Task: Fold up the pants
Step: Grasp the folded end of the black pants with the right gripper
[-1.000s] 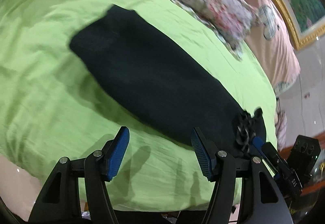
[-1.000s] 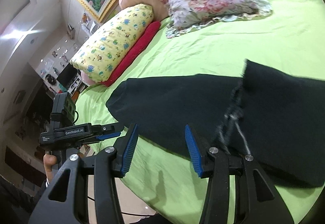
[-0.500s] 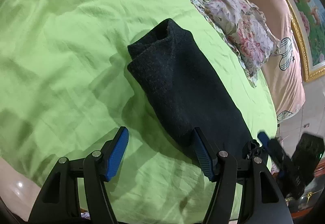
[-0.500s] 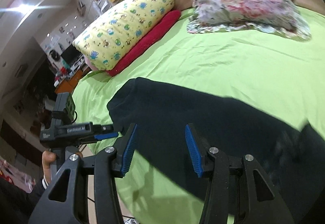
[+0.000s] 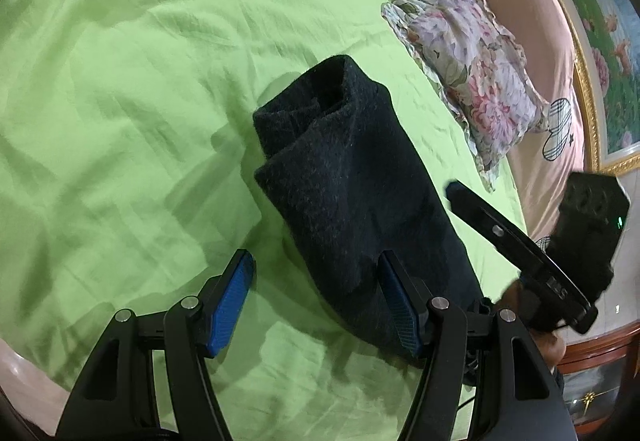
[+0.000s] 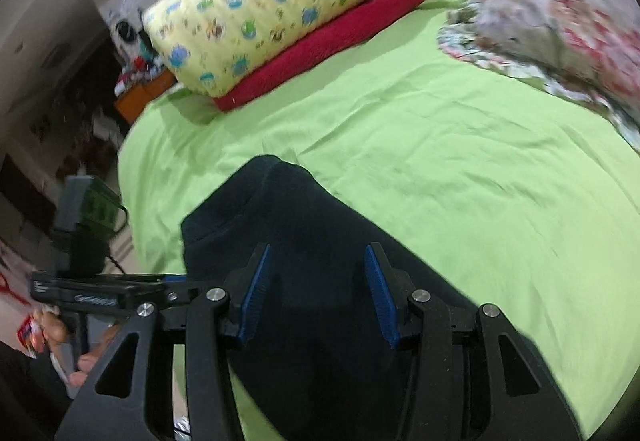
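The green bedsheet (image 5: 120, 89) takes up most of both views, wrinkled, with loads of bare sheet on the far side of the pants and off toward the pillows. The pants (image 5: 352, 193) are dark, folded into a long narrow bundle lying on the sheet near its close edge, one end showing stacked layers.

Only the right wrist view gets the whole yellow pillow (image 6: 276, 1), sitting on the red pillow (image 6: 320, 45) well away from the pants, plus a cluttered bit of room beyond the bed edge. Only the left wrist view shows the framed picture (image 5: 604, 25) on the wall and the floral pillow (image 5: 468, 69) sharp; in the right one it's blurry. The floral pillow lies near the pants but not touching.

Left gripper (image 5: 316, 301) is spread wide, nothing between the fingers; one blue pad (image 5: 396, 305) overlaps the pants' near end, the other is over bare sheet. Right gripper (image 6: 318, 293) is spread too, hanging right over the pants with dark cloth showing between the fingers, not pinching anything. Each view catches the other gripper off to the side of the pants.
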Demonstrator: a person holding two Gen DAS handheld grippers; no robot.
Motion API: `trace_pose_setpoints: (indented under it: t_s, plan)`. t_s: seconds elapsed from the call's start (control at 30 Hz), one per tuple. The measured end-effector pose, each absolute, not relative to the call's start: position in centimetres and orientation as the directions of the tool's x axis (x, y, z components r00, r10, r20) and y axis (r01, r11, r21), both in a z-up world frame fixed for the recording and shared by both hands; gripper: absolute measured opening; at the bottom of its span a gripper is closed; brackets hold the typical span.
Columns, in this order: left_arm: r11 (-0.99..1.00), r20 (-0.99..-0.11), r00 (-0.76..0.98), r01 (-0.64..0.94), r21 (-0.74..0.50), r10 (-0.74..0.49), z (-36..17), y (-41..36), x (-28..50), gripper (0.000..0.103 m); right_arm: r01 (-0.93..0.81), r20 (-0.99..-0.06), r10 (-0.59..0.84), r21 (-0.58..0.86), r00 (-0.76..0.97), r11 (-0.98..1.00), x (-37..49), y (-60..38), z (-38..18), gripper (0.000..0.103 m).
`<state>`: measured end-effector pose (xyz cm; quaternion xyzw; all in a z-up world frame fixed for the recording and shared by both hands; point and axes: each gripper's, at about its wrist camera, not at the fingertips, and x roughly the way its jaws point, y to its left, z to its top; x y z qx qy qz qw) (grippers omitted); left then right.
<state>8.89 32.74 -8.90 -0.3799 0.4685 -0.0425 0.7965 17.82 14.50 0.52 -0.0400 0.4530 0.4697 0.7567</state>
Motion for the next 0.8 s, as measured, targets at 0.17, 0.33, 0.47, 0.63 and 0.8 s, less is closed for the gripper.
trace_pose_setpoints:
  t_s: [0.17,0.33,0.47,0.63,0.8]
  plan:
    - [0.694,-0.707,0.561,-0.294,-0.657,-0.431,-9.1,32.7,9.3,0.068,-0.803,-0.737,0.671,0.348,0.085,0.484,19.3,18.3,0.5,0.050]
    - [0.690,-0.704,0.568,-0.301,-0.659,-0.425,-9.3,32.5,9.7,0.070,-0.839,-0.774,0.633,0.329,0.024,0.434,20.4,22.3,-0.7,0.050]
    - [0.704,-0.708,0.578,-0.295,-0.646,-0.407,-9.4,32.2,10.3,0.072,-0.774,-0.736,0.673,0.465,-0.068,0.431,22.7,22.5,-2.0,0.037]
    - [0.696,-0.695,0.598,-0.296,-0.654,-0.399,-9.4,32.2,11.1,0.074,-0.677,-0.679,0.730,0.573,-0.077,0.461,25.3,20.3,-2.7,0.022]
    - [0.711,-0.694,0.624,-0.299,-0.636,-0.359,-9.2,32.0,12.4,0.069,-0.667,-0.658,0.747,0.598,-0.093,0.444,25.0,20.2,-2.8,0.022]
